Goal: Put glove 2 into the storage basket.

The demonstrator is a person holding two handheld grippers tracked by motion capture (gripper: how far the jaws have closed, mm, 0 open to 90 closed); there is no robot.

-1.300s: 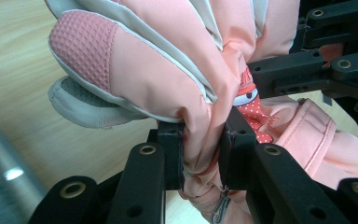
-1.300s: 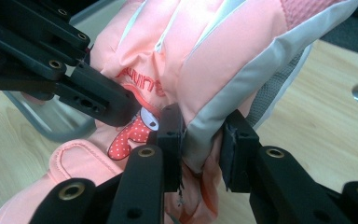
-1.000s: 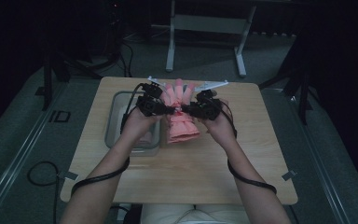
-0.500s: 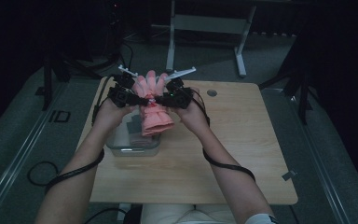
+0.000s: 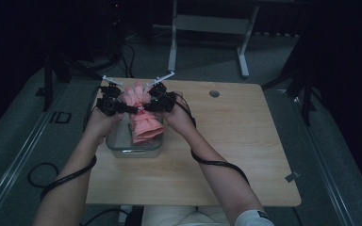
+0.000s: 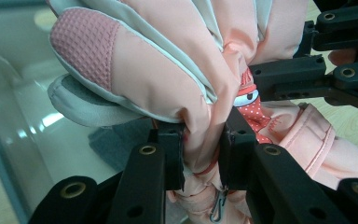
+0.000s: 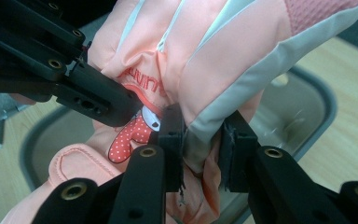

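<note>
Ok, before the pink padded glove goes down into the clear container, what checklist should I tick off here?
1. Left gripper clamped on the pink padded glove: ok, fabric pinched between its pads.
2. Right gripper clamped on the glove: ok, grey edge pinched.
3. Glove over the clear rectangular container: ok, its cuff hangs above the opening.
4. Container flat on the wooden table: ok.
5. Container free of other things: cannot tell, the glove hides much of it.
6. Cables clear of the container: ok in the high view.
</note>
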